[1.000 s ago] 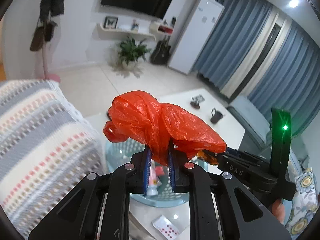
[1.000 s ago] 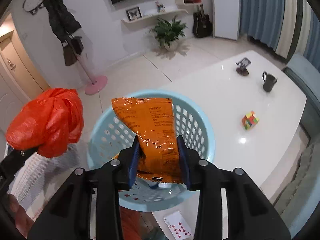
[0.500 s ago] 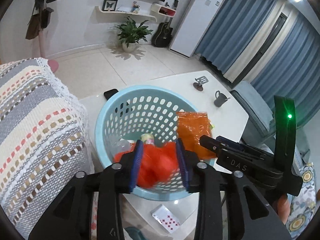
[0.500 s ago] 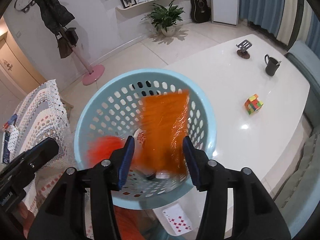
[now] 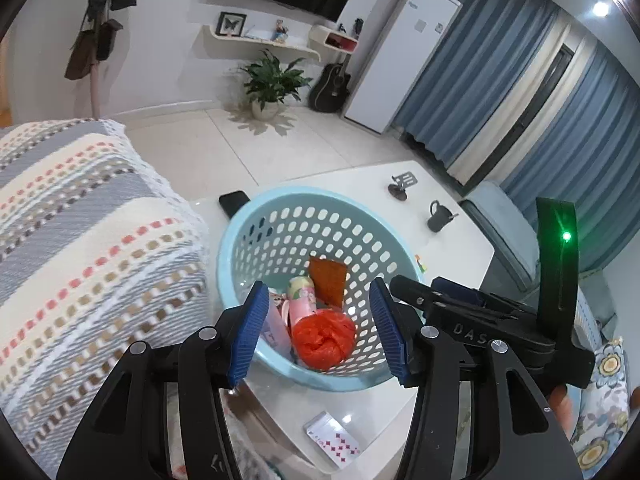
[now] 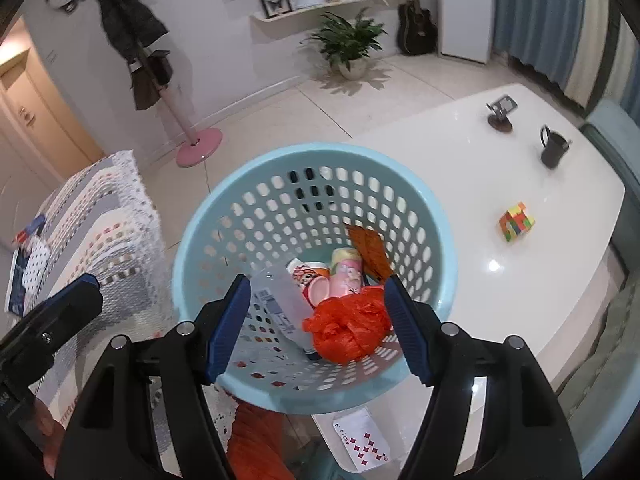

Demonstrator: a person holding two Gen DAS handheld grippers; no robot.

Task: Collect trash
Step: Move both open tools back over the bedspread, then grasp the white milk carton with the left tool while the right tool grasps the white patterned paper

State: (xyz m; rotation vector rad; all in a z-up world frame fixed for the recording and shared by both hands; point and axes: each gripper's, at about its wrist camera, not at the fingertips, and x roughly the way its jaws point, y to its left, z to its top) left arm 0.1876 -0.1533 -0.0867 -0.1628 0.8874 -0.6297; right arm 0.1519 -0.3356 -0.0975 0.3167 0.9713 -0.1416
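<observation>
Over the pale blue perforated plastic basket [image 5: 256, 240] on the white glossy counter [image 6: 520, 280], we held both grippers, the left gripper [image 5: 318, 330] and right gripper [image 6: 320, 326], fingers opening and gripping nothing. The crumpled red plastic bag [image 6: 348, 330] and flat orange foil snack packet [image 5: 327, 282] lay inside the basket, among other wrappers.

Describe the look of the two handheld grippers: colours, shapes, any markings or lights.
Both are black plastic frames with triangular cut-outs and silver screw heads. The left gripper and right gripper each carry two ribbed blue pads on angled fingers. From the left wrist view, the right gripper's side shows white lettering "DAS" and an upright black fin with a green light. No cables or sleeves are visible.
</observation>
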